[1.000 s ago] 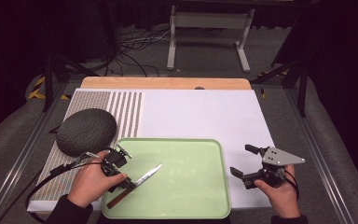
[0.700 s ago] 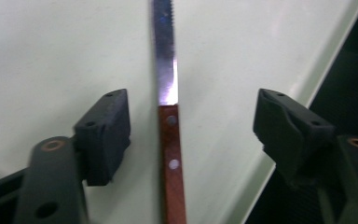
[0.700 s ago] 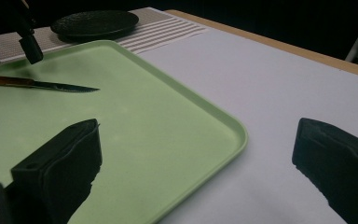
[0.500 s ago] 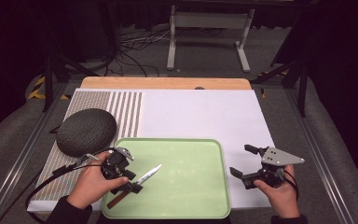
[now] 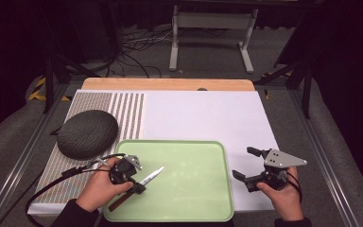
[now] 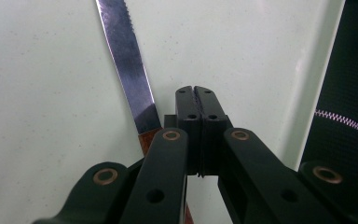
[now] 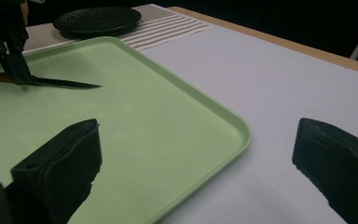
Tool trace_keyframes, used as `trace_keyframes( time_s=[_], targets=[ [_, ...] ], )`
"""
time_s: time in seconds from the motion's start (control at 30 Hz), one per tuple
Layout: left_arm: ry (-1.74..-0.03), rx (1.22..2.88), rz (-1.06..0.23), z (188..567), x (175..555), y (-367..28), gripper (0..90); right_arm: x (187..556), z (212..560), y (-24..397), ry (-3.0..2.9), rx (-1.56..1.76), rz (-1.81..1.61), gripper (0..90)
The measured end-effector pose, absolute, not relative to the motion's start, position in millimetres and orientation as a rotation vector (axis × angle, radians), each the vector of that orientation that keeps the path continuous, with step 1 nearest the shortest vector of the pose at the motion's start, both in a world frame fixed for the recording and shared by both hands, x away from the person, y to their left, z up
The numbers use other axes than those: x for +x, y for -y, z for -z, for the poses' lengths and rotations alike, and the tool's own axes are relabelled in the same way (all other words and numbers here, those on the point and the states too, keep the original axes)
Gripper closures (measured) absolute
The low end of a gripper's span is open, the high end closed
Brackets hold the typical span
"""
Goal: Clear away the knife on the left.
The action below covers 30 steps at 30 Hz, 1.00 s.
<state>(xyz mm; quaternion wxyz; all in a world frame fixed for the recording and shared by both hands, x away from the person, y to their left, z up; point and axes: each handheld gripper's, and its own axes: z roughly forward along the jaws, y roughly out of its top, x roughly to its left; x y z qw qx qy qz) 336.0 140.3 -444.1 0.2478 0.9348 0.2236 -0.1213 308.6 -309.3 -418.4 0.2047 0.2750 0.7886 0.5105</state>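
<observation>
The left gripper stands over the near-left corner of the tray, tips down, and its jaws have just been closing; in the left gripper view they meet pad to pad with nothing between them. The knife lies just beside the closed tips, not in them: the blade runs up and away on their left and the brown handle passes under the gripper's body. In my judgement the closure has missed the knife or come down alongside it, since the jaws sit at the joint of blade and handle, the natural place to take hold. From the high view the knife lies flat on the tray, handle toward the person and overhanging the near-left rim, serrated blade pointing to the tray's middle. The left hand wraps the gripper body from behind, which keeps the tips pointing steeply down at the tray. The right gripper is held well apart, over the white mat just off the tray's right rim, jaws spread wide and empty; it appears to be waiting clear of the work. A dark round plate rests on the striped mat beyond the tray's far-left corner, untouched, possibly the knife's destination, though that cannot be told.
</observation>
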Motion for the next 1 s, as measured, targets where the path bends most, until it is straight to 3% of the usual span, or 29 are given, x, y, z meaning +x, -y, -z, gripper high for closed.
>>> trace_keyframes(
  time_s=[1.0],
  targets=[
    [-0.698, 2.590, 0.270, 447.1, 344.2, -148.7, 90.0, 308.6, 419.1, 309.4, -2.208, 0.765, -1.422, 2.1]
  ],
)
